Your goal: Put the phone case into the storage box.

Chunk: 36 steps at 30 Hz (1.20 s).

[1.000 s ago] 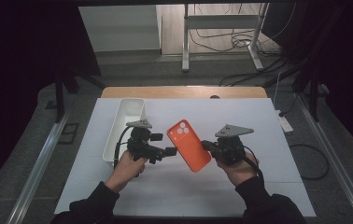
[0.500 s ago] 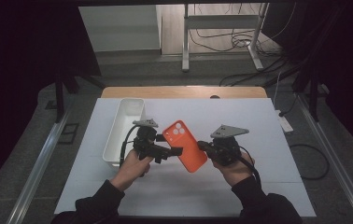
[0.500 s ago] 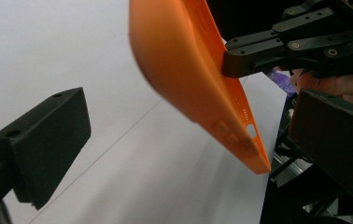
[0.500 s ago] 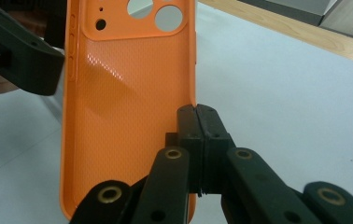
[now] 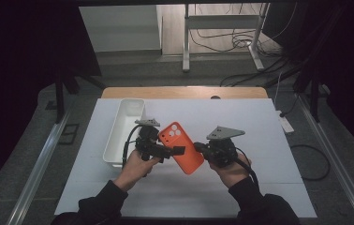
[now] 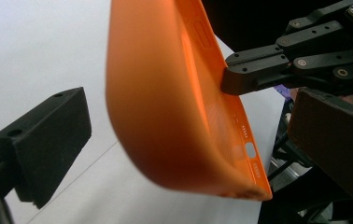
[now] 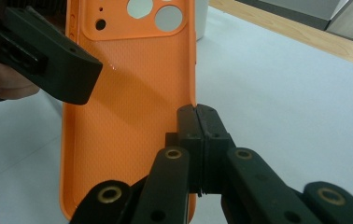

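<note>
An orange phone case [image 5: 182,146] hangs tilted above the white table [image 5: 269,126], camera holes at its far end. My right gripper [image 5: 202,151] is shut on its long edge; in the right gripper view the jaws [image 7: 197,116] pinch the case [image 7: 128,116] by its right rim. My left gripper [image 5: 168,151] is open and straddles the case's opposite side. In the left gripper view the case [image 6: 165,93] stands between the two pads of the left gripper [image 6: 191,135], apart from the left pad [image 6: 48,135]. The right gripper [image 6: 240,77] grips the far rim.
A long white bin [image 5: 123,131] lies on the table just left of the left hand. A wooden strip [image 5: 184,92] runs along the table's far edge. Bare table surface lies to the right and in front of both hands.
The right gripper has carried the case a little left. The left gripper has come right, so its open jaws now sit around the case's edge.
</note>
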### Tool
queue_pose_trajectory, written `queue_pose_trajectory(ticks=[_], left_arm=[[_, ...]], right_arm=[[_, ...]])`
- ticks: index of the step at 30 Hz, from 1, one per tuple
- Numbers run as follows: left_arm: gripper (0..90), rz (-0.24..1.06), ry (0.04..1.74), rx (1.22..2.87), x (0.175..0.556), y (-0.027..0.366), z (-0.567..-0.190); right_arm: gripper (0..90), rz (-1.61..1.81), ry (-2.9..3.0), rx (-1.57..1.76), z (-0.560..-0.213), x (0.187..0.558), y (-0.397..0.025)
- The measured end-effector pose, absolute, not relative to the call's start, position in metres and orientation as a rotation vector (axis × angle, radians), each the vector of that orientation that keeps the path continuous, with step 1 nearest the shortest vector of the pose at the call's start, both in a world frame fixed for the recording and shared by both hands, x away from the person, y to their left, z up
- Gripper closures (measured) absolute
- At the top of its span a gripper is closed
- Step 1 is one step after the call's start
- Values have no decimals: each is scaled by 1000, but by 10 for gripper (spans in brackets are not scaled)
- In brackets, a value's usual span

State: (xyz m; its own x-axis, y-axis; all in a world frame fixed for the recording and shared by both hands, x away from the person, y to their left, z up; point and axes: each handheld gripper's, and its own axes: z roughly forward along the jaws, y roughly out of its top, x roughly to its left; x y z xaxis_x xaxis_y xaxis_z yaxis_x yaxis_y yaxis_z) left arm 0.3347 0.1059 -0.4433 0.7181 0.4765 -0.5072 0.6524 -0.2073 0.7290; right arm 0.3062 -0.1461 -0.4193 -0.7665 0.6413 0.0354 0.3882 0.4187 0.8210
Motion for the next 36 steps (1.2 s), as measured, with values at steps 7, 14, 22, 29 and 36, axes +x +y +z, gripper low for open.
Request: queue_pose_trajectory(ticks=[7, 14, 22, 29, 36], left_arm=[[109, -232, 881, 1838, 334, 109, -445], [435, -337, 880, 1790, 335, 113, -447], [666, -421, 879, 1765, 337, 113, -451], [797, -463, 918, 1737, 338, 115, -455], [846, -504, 934, 1714, 338, 116, -457]], right_arm=[[886, 1272, 2394, 885, -419, 305, -145], [886, 1268, 2393, 875, -420, 304, -145], [886, 1271, 2388, 874, -420, 303, -144], [885, 1272, 2389, 855, -421, 302, -142], [877, 1266, 2401, 843, -424, 301, -140]])
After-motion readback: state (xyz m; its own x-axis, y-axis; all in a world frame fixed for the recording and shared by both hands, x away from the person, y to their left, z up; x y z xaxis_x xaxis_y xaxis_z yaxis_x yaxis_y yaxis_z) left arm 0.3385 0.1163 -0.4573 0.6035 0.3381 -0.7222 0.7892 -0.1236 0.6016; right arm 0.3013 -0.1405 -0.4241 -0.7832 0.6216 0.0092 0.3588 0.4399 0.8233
